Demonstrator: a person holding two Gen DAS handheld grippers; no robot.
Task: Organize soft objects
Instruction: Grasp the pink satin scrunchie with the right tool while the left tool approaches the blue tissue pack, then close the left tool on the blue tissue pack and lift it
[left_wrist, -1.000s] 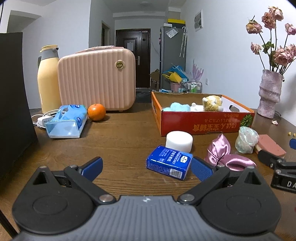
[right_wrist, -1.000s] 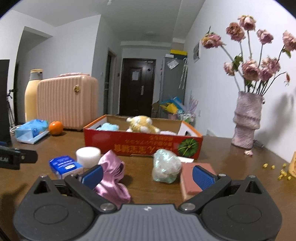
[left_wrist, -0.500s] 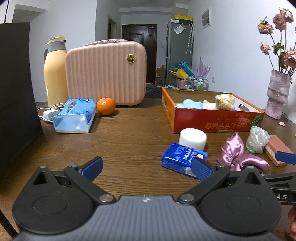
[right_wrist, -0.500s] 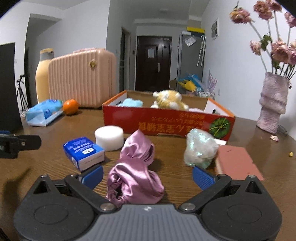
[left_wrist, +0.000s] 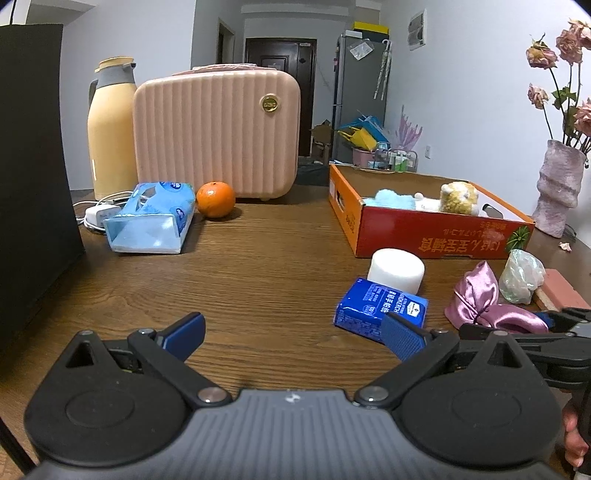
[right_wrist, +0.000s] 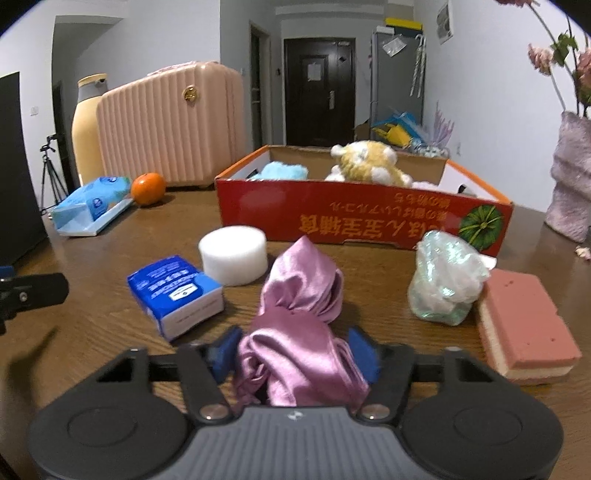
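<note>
While right tool (right_wrist: 293, 349) closes on the pink satin pouch (right_wrist: 299, 314), grasp step is underway.
Pads look touching, hard to confirm; pouch sits on worktop (right_wrist: 110, 314) near the box (right_wrist: 362, 221). Left tool (left_wrist: 295, 332) released, empty. Next: lift, carry far into box.

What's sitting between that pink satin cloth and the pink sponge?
A crumpled iridescent plastic bag sits between the pink satin cloth and pink sponge, clearest in the right wrist view.

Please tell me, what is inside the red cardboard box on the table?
Inside the red cardboard box lie a light blue fluffy toy, a yellow plush animal and something white between them. The front wall hides the box floor, so anything lower cannot be seen.
</note>
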